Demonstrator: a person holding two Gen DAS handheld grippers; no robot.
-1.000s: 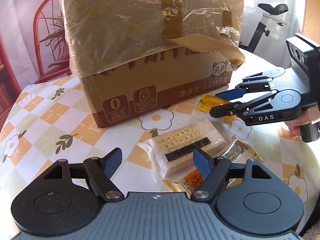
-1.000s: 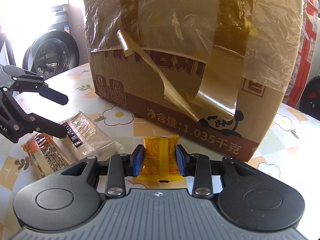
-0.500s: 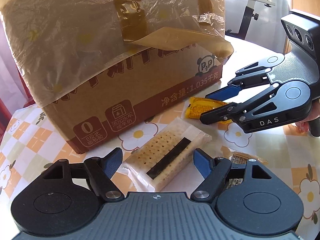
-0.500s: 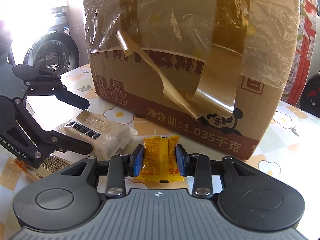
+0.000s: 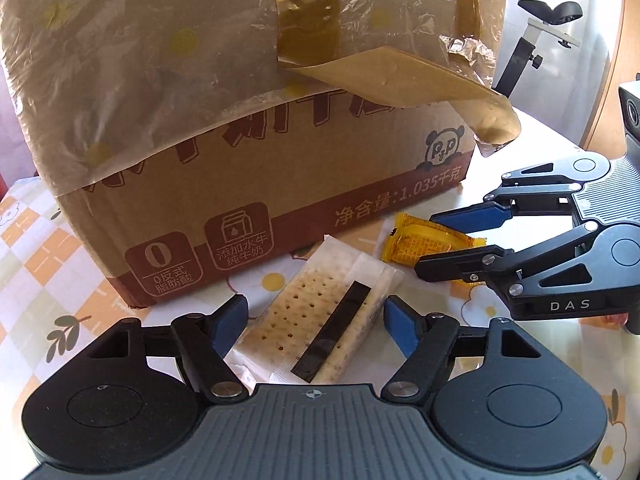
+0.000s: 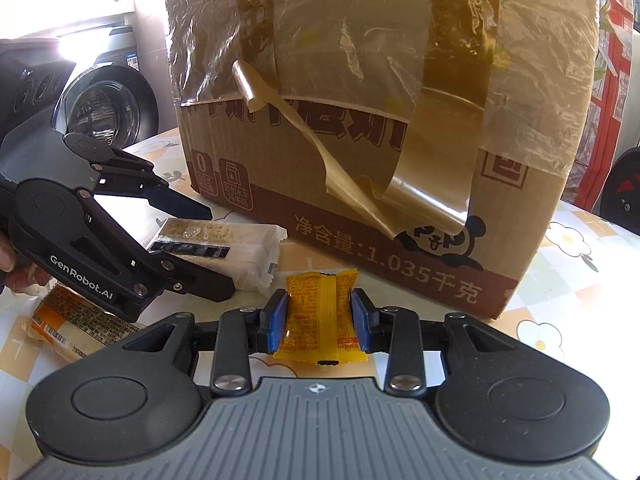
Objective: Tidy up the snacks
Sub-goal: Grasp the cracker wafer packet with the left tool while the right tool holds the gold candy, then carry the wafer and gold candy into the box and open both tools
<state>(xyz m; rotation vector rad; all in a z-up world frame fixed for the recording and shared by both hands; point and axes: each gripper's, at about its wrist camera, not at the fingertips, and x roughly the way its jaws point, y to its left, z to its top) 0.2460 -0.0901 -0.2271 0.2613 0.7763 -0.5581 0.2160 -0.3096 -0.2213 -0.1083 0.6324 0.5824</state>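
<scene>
While right tool [image 6: 319, 316] clamps yellow packet [image 6: 320, 312], crackers [image 5: 320, 322] sit between left tool [image 5: 316, 316] fingers.

The big brown corrugated cardboard box [image 5: 248, 184] is matt, with crinkled glossy clear plastic film [image 5: 140, 60] and shiny peeling tan tape [image 6: 424, 184] at its 12 o'clock. The small yellow foil snack packet [image 6: 320, 312] gleams; the clear-wrapped cracker pack [image 5: 316, 320] is glossy.
</scene>
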